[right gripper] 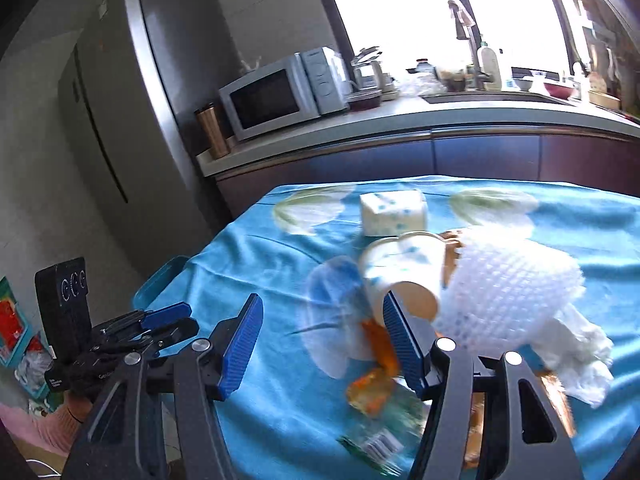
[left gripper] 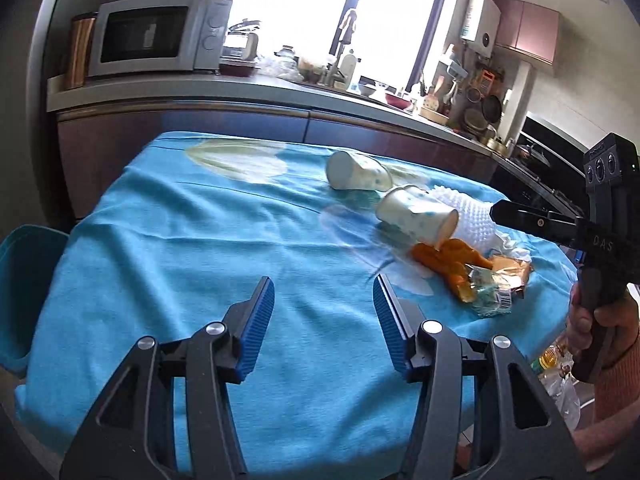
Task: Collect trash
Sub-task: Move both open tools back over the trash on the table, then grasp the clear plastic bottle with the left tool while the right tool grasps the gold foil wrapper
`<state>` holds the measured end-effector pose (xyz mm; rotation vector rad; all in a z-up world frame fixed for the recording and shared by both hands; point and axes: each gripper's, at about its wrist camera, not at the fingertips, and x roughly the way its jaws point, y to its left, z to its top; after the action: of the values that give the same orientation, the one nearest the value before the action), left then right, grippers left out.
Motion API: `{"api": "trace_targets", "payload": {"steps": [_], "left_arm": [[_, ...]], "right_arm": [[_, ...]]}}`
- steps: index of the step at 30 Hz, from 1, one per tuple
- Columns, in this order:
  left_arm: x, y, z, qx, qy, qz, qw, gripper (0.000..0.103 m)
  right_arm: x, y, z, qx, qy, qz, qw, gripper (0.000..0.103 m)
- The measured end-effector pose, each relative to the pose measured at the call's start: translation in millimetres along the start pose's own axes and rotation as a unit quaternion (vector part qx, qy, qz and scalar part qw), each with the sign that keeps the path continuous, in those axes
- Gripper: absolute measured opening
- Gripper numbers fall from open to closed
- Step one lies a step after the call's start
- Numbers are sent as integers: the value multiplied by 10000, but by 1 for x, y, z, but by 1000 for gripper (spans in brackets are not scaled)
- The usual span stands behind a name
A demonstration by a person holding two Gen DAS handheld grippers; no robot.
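Trash lies on the blue tablecloth (left gripper: 180, 240). Two tipped paper cups with blue dots lie there: a far one (left gripper: 357, 171) (right gripper: 393, 213) and a near one (left gripper: 418, 217) (right gripper: 404, 276). Beside the near cup are white foam netting (left gripper: 468, 220) (right gripper: 508, 296), orange peel (left gripper: 444, 258) (right gripper: 380, 340), a clear wrapper with a barcode (left gripper: 494, 294) (right gripper: 376, 436) and a crumpled tissue (right gripper: 580, 360). My left gripper (left gripper: 324, 300) is open and empty above bare cloth, left of the pile. My right gripper (right gripper: 322, 320) is open, its right finger just in front of the near cup.
A kitchen counter (left gripper: 240, 88) with a microwave (left gripper: 148, 38) (right gripper: 280, 92), sink and dishes runs behind the table. A fridge (right gripper: 132, 120) stands at the left. A blue chair (left gripper: 24, 280) sits at the table's left edge.
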<state>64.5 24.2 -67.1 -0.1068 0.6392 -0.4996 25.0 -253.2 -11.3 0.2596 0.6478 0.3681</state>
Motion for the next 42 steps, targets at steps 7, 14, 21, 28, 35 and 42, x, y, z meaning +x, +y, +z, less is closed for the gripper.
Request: {"api": "trace_targets", "payload": {"steps": [7, 14, 21, 28, 35, 42], "left_arm": [[21, -39, -3, 285, 265, -492, 9980, 54], [36, -80, -10, 643, 515, -933, 9922, 54], [55, -106, -19, 825, 883, -1319, 9839, 55], [78, -121, -21, 750, 1224, -1560, 9773, 57], [97, -128, -17, 616, 1392, -1518, 9766, 46], [98, -127, -17, 567, 1393, -1614, 9753, 14]], "right_arm": [[-32, -50, -15, 365, -165, -607, 9974, 60], [-50, -78, -41, 667, -53, -949, 9932, 60], [-57, -100, -58, 1074, 78, -1106, 9880, 60], [-46, -118, -67, 1654, 101, -714, 9836, 60], [-43, -123, -69, 1842, 91, -506, 9815, 46], [-48, -126, -71, 1905, 47, -392, 9809, 27]]}}
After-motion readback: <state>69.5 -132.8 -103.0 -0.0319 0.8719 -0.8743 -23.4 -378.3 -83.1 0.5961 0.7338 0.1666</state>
